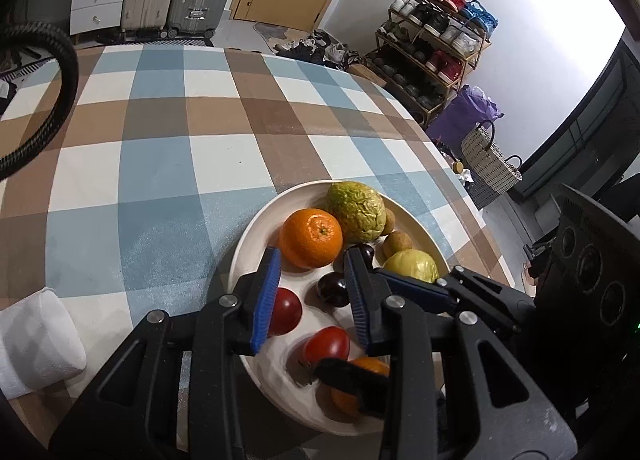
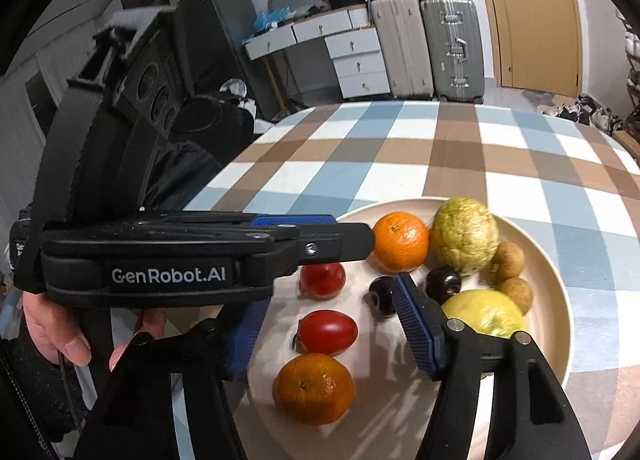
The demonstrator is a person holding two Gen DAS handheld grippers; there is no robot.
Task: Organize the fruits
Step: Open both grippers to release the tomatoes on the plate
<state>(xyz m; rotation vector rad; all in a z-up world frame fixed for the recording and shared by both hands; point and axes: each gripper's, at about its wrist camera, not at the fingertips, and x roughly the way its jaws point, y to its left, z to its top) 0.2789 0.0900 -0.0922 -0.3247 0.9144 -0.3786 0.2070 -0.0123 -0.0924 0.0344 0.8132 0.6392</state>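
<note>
While both tongs hang over the round cream plate (image 1: 256,228), all the fruit lies inside it. The plate sits on the tabletop with the blue, brown and white checked cloth (image 1: 160,164), near the tabletop's edge.

The left tongs (image 1: 312,296) are spread apart and grasp nothing. Between their blue pads lies a dark round plum (image 1: 332,289). A big orange (image 1: 311,238) sits just past them, touching a bumpy green-yellow fruit (image 1: 356,212).

The right tongs (image 2: 332,340) are spread apart too, with nothing in them. A long red tomato (image 2: 327,331) and a small orange (image 2: 314,388) lie below, between the two fingers. Another red tomato (image 2: 323,279) lies further back, partly hidden by the left tongs. A smooth yellow-green fruit (image 2: 480,312) and two small brown fruits (image 2: 508,260) sit on the right side.

A white paper roll (image 1: 36,340) lies on the cloth, well apart from the plate.
</note>
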